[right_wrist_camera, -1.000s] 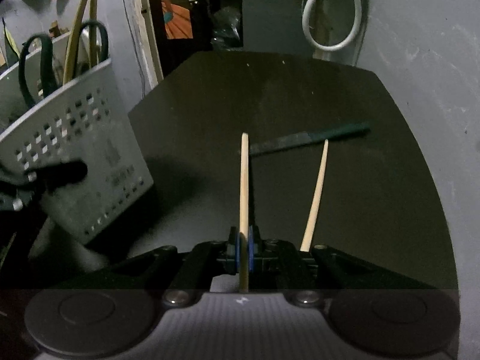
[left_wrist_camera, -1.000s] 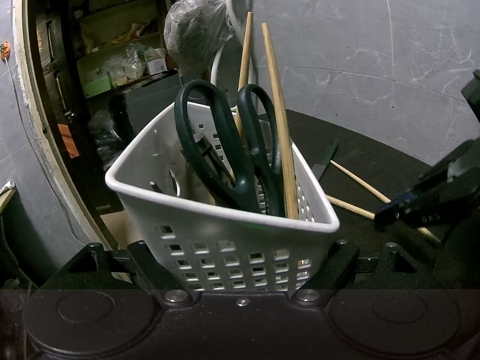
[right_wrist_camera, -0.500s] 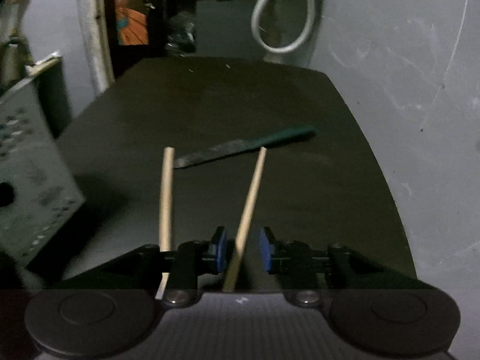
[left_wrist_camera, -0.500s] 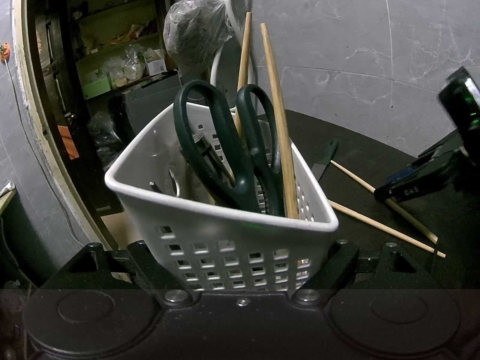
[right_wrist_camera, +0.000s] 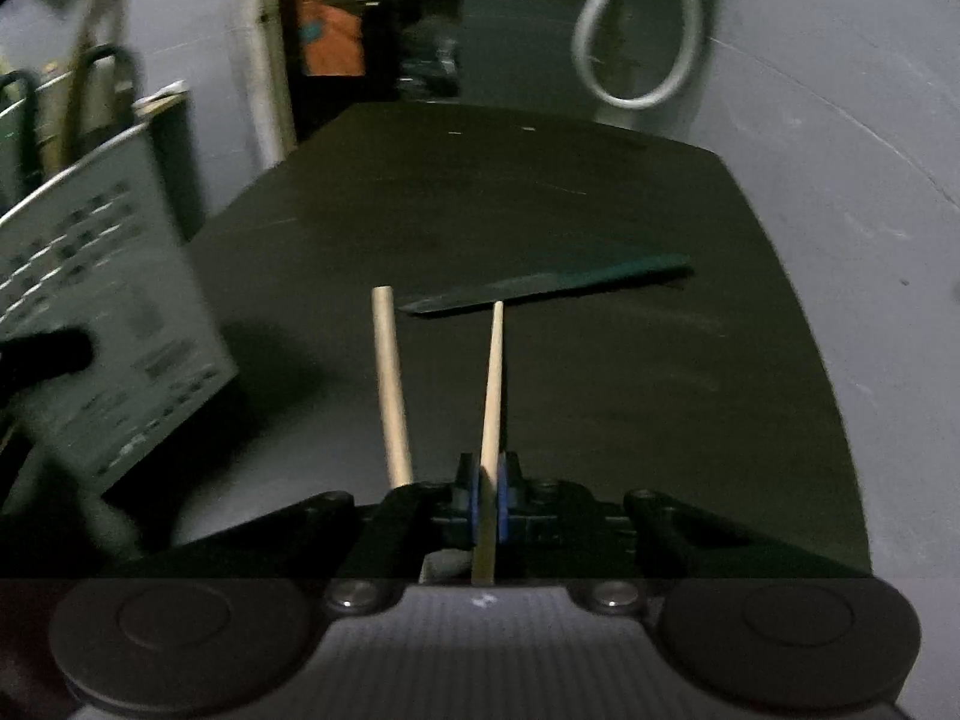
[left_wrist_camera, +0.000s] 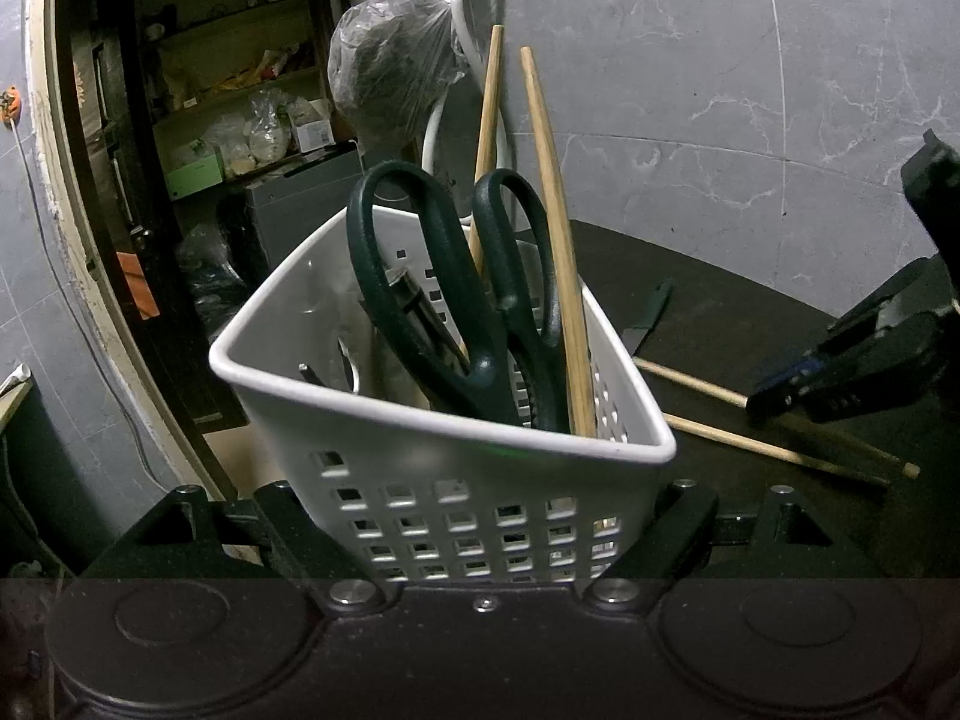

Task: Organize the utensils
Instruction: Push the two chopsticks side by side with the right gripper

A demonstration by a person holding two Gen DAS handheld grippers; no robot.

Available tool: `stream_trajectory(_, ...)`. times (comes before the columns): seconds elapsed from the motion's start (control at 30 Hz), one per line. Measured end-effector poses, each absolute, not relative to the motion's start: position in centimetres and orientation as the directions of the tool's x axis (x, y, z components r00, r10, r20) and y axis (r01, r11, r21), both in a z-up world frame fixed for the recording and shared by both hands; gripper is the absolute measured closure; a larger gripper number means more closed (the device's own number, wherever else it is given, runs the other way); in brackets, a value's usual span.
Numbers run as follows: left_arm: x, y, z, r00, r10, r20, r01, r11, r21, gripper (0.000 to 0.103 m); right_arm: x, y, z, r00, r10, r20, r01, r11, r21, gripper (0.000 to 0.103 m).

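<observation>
the right hand-held gripper [right_wrist_camera: 487,501] is closing its jaws on a thin pale wooden chopstick [right_wrist_camera: 493,384] lying on the dark tabletop [right_wrist_camera: 600,360]. the left hand-held gripper [left_wrist_camera: 486,546] clamps the white perforated plastic basket [left_wrist_camera: 456,480]. recommended: confirm a firm pinch, lift level, insert tip-first.

Both pictures are dim and bent round at the edges, with black corners. The white basket [left_wrist_camera: 456,462] is seen sharp and brightly lit in the left view. In the right view it is smeared, and the dark worktop [right_wrist_camera: 600,360] is grainy.
</observation>
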State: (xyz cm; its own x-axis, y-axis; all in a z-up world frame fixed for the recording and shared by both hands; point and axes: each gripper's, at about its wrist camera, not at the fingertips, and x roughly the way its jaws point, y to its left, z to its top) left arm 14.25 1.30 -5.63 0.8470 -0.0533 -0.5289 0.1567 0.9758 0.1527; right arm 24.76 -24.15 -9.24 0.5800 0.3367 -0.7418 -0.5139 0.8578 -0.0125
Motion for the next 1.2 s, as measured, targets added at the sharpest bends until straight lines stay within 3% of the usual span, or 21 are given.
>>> stream_trajectory(0.5,14.3,1.2,-5.5,0.848,-0.053,-0.527,0.157,0.975,0.155,0.018,25.0,-22.2,-9.5,0.522,0.428,-0.738,-0.610,0.792,0.027,0.092)
stream_trajectory(0.6,14.2,1.2,-5.5,0.848,-0.053,-0.527,0.157,0.975,0.154,0.018,25.3,-22.4,-8.9,0.526,0.427,-0.735,-0.587,0.808,0.049,0.077)
stream_trajectory(0.67,14.2,1.2,-5.5,0.849,-0.053,-0.526,0.157,0.975,0.155,0.018,25.6,-22.5,-8.5,0.528,0.432,-0.731,-0.557,0.826,0.085,0.050)
stream_trajectory(0.87,14.1,1.3,-5.4,0.849,-0.054,-0.526,0.158,0.975,0.155,0.018,25.6,-21.2,-8.3,0.507,0.427,-0.749,-0.526,0.842,0.124,0.037)
stream_trajectory(1.0,14.1,1.3,-5.4,0.849,-0.054,-0.526,0.159,0.975,0.156,0.018,25.0,-20.0,-9.0,0.513,0.364,-0.777,-0.516,0.855,0.060,0.038)
stream_trajectory(1.2,14.1,1.2,-5.4,0.849,-0.055,-0.525,0.158,0.975,0.154,0.018,24.3,-19.9,-9.4,0.514,0.326,-0.793,-0.507,0.862,0.026,0.057)
